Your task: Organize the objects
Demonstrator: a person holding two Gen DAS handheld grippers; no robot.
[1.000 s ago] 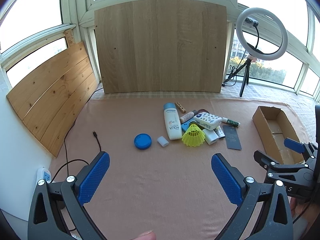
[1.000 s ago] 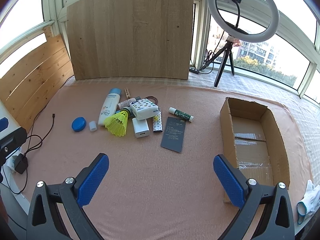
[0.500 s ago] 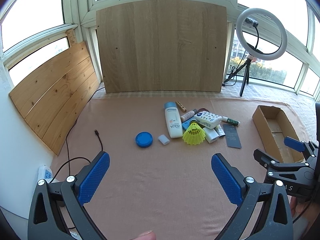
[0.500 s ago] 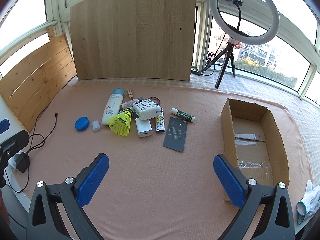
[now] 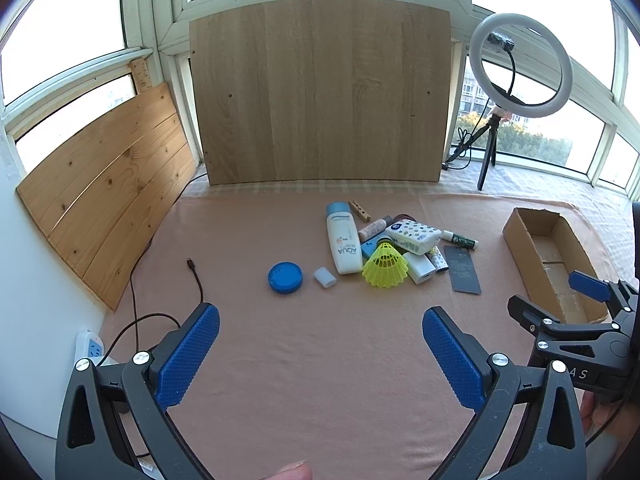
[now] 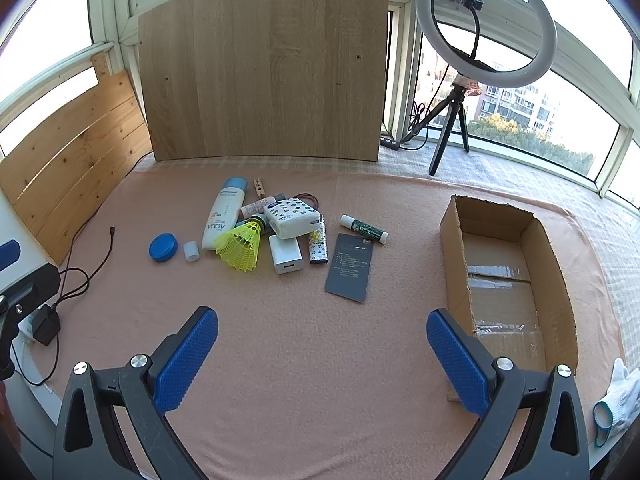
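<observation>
Both claws are held low over the near part of the desk, pointing toward the far boards. The left claw (image 5: 321,344) has its blue pads spread wide with nothing between them, and the right claw (image 6: 322,346) is splayed just as wide, also holding nothing.

In the right wrist view the jumble of things lies at about 11 o'clock from the right claw, well apart from it: a white lotion bottle (image 6: 223,218), a yellow shuttlecock (image 6: 239,243) touching its lower end, a patterned white pack (image 6: 293,217) resting on other items, a white charger (image 6: 285,254), a patterned lighter (image 6: 319,245), a glue stick (image 6: 364,229) and a dark card (image 6: 349,267) lying flat at the near right of the pile. A blue lid (image 6: 163,247) and a small white cap (image 6: 191,250) sit to the left of the bottle, slightly apart from it.

The cardboard box (image 6: 456,256) sits at 2 o'clock, open-topped, close to the cloth's right border. Between claws and pile, the pink cloth (image 6: 304,360) is bare.

The left wrist view shows the right claw's black frame at 3 o'clock beside the box (image 5: 524,264), and a white power strip (image 5: 91,347) at the desk's left edge at 9 o'clock with a brown cable (image 5: 196,276) trailing in. Only the right wrist view shows a white glove (image 6: 618,396) at 4 o'clock and the box's taped floor.
</observation>
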